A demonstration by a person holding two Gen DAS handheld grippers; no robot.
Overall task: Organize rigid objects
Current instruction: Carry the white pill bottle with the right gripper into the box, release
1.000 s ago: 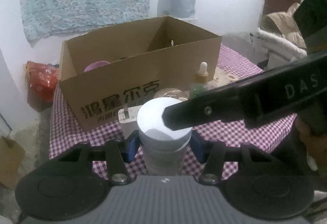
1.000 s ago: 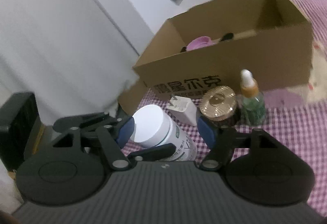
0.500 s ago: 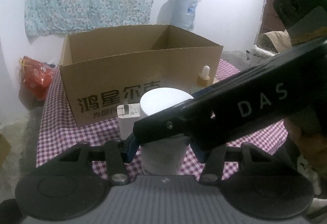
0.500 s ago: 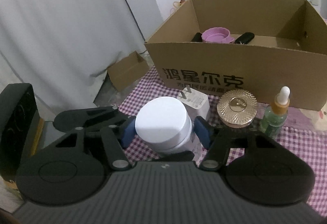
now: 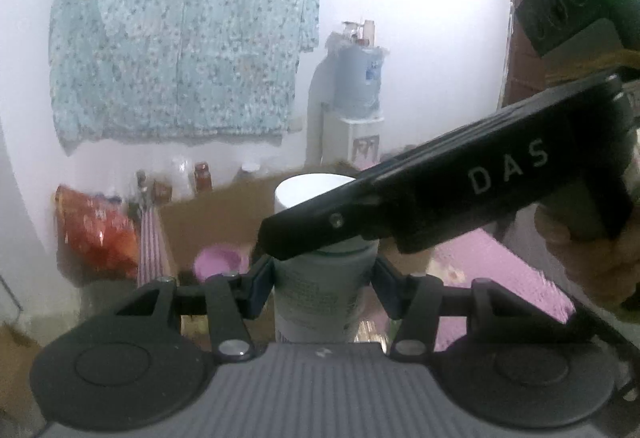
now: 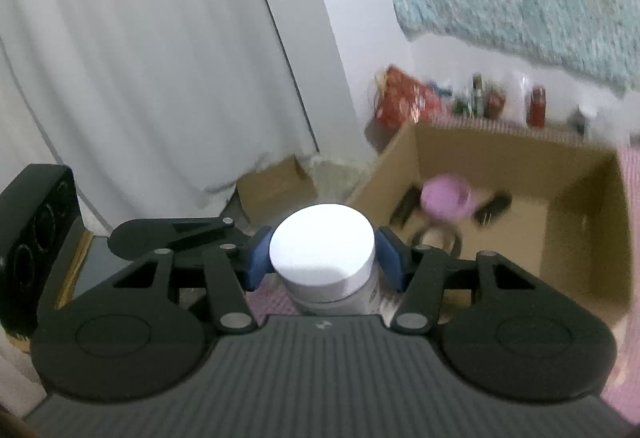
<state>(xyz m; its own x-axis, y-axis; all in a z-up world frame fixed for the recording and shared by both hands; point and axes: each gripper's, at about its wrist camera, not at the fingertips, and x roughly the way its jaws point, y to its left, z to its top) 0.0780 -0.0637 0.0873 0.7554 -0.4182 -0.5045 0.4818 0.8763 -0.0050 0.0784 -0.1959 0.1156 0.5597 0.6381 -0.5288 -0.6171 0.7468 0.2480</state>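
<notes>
A bottle with a white cap [image 5: 320, 294] hangs in the air, held from two sides. My left gripper [image 5: 324, 280] is shut on its body, blue pads pressed against both sides. One right finger [image 5: 360, 214] crosses in front of the cap in the left wrist view. In the right wrist view the white cap [image 6: 322, 246] sits between the blue pads of my right gripper [image 6: 324, 262], whose jaws are closing and touch the cap. The open cardboard box [image 6: 580, 238] lies ahead and below, holding a purple cup [image 6: 444, 198] and dark items [image 6: 494, 206].
A purple checked tablecloth [image 5: 500, 278] covers the table under the box. A red bag [image 5: 96, 234], several jars and a water dispenser [image 5: 356, 86] stand along the far wall. A small cardboard box [image 6: 276, 182] sits on the floor by a white curtain [image 6: 140, 58].
Both grippers have risen with the bottle, off the table to above the box's rim. The right jaws have narrowed onto the cap. The items left on the table have dropped out of view.
</notes>
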